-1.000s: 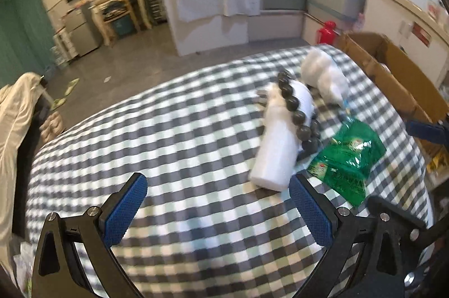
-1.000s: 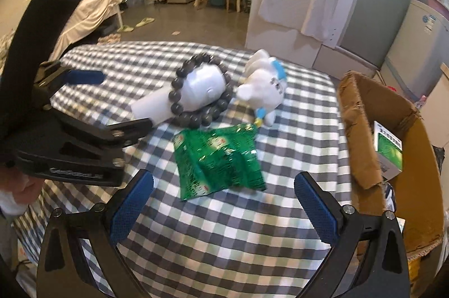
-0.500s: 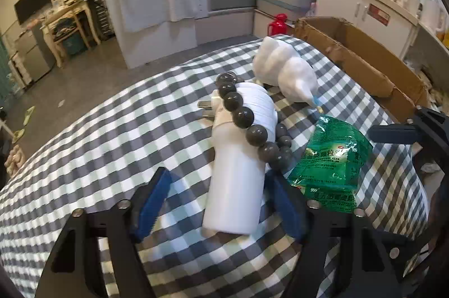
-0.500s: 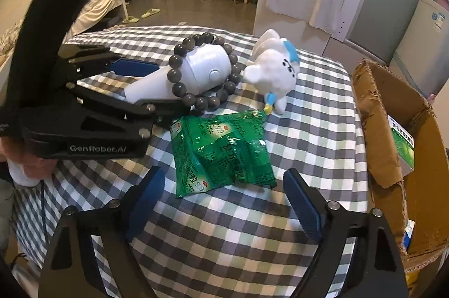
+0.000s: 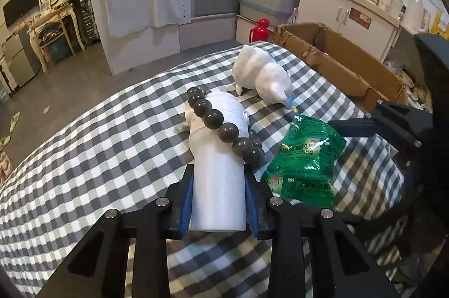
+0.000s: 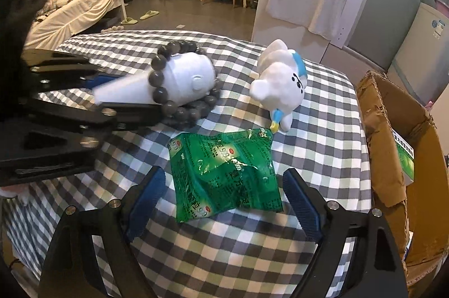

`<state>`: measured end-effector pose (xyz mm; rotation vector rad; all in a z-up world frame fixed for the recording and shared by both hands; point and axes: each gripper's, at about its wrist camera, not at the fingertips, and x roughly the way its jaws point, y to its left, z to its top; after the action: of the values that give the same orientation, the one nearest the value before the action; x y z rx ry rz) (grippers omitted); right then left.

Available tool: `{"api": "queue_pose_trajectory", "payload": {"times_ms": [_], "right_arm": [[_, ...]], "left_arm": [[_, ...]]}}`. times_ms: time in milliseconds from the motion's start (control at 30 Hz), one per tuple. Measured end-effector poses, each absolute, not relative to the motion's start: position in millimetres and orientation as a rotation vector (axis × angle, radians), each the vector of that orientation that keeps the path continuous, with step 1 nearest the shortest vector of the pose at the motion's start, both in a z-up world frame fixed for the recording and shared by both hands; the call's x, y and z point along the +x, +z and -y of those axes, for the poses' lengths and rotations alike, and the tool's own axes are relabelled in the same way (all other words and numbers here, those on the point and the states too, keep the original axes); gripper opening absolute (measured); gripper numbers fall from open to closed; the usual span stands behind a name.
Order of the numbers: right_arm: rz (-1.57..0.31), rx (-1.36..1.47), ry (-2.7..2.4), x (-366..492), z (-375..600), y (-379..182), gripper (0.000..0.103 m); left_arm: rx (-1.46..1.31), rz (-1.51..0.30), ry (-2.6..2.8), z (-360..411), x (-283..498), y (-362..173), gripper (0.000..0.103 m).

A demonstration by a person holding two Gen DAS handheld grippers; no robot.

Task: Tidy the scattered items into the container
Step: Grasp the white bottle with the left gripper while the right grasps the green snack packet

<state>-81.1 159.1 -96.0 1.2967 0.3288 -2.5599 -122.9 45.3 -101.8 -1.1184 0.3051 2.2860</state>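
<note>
My left gripper (image 5: pixel 219 202) has just been closing and now clamps the white bottle (image 5: pixel 217 171) at its base, at 6 o'clock in its view; the bead bracelet (image 5: pixel 224 132) looped round it could slide off when I lift. My right gripper (image 6: pixel 221 200) stands released astride the green packet (image 6: pixel 224 171), which may crumple and slip. I count one bottle, one bracelet, one packet, one plush toy (image 6: pixel 280 85), and one cardboard box (image 6: pixel 398 157) at 3 o'clock.
</note>
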Motion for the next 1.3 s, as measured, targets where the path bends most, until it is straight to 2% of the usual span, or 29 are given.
{"api": "queue_pose_trajectory", "payload": {"times_ms": [300,467,533,667,733,1300], "right_arm": [[-0.333,1.298,-2.562,-93,-155,-102,0.086],[-0.328,1.276,-2.561,-93,-153,-100,0.071],[-0.314,1.266,-2.557,-92,-154,-99,0.057],[-0.285,1.242,-2.557,-89,-155,-97,0.05],[-0.254,1.227,-2.563,-86,-158,-95,0.039],[-0.109,0.999,-2.671,-51,-175,-42,0.037]], "left_arm": [[-1.071,-0.278,2.377,-19,-102,-73,0.032],[-1.033,-0.26,2.403,-13,-95,-62,0.032],[-1.028,-0.248,2.416,-9,-95,-60,0.032],[-1.011,-0.204,2.444,-3,-94,-55,0.032],[-0.994,-0.178,2.465,1,-93,-52,0.032],[-0.821,-0.148,2.669,-10,-70,-20,0.032]]}}
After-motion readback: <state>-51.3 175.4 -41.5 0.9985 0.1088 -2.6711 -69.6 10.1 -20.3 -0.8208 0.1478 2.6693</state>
